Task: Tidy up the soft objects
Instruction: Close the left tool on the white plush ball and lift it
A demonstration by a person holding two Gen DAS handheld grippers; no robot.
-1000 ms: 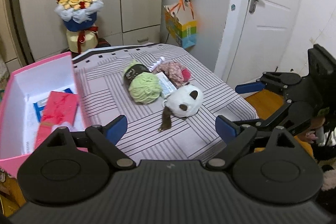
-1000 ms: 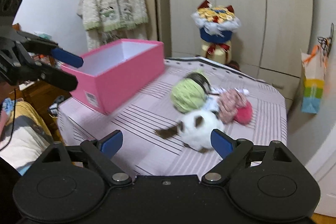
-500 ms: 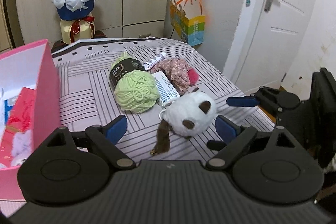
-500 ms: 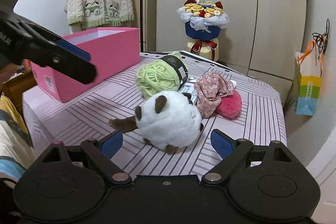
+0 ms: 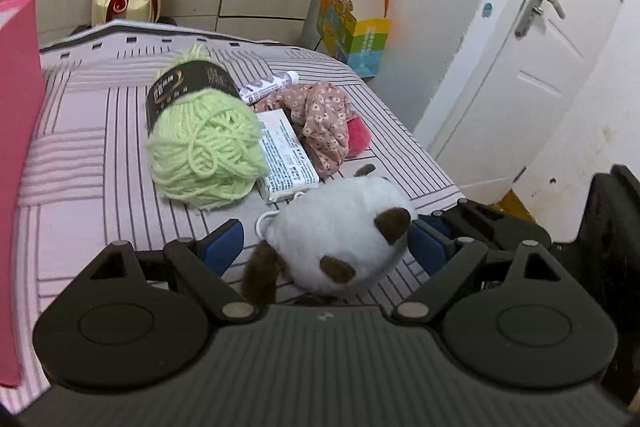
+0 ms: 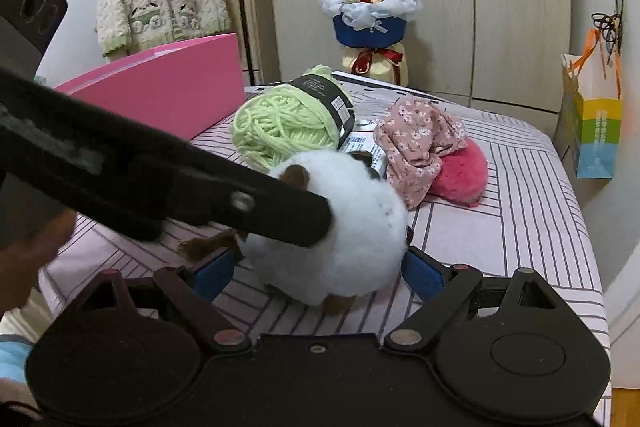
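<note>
Left wrist view: white plush toy (image 5: 340,227) is lying on the striped bed cover (image 5: 88,155), sitting between the left gripper (image 5: 326,241) jaws, which are closing without pressing it. Right gripper (image 6: 316,269) is standing open around the toy too, beside the green yarn ball (image 6: 280,125).

A bed (image 5: 92,163) covered in a pale pink, dark-striped sheet carries a green yarn ball (image 5: 206,147). Just right of the yarn lie a white packet (image 5: 286,155), floral pink cloth (image 5: 324,119) and a white-and-brown plush toy (image 5: 340,231); a pink box (image 5: 18,147) stands left.
</note>
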